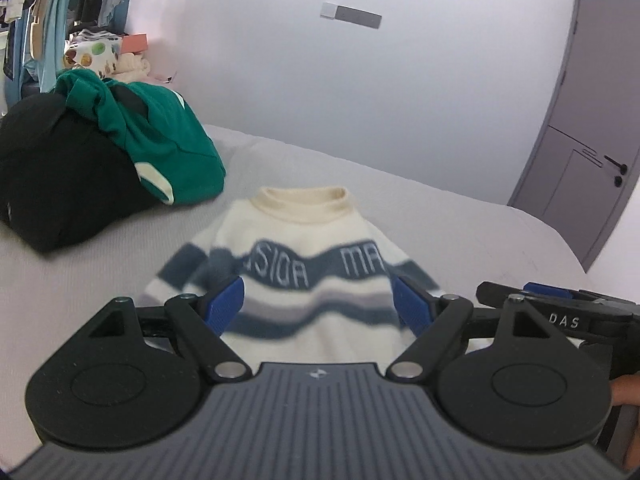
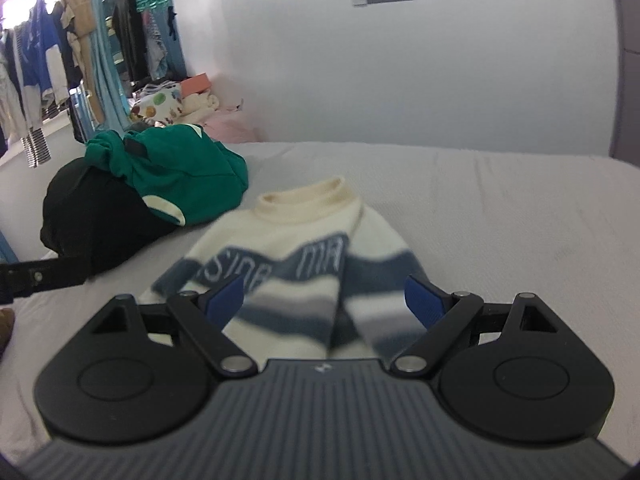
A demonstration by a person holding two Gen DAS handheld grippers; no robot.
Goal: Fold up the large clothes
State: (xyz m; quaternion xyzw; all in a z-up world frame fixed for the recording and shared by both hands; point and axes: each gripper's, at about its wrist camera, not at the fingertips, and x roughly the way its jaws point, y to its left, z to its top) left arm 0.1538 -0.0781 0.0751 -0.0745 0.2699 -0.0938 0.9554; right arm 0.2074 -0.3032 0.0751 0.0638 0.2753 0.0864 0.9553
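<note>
We see striped sweater [image 1: 304, 264] folded on bed [image 1: 460, 220], sleeves tucked in. Left hand-held gripper [image 1: 318, 304] and right hand-held gripper [image 2: 326, 300] both spread, holding nothing. Green garment [image 1: 160, 132] atop black pile [image 1: 60, 184] nearby.

Sweater [image 1: 296, 280] hem hidden, lettering blurred

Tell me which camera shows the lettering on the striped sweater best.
The left wrist view: the sweater faces it squarely, so both parts of the lettering show across the blue band. In the right wrist view the sweater is angled and a folded sleeve covers the end of the lettering.
</note>
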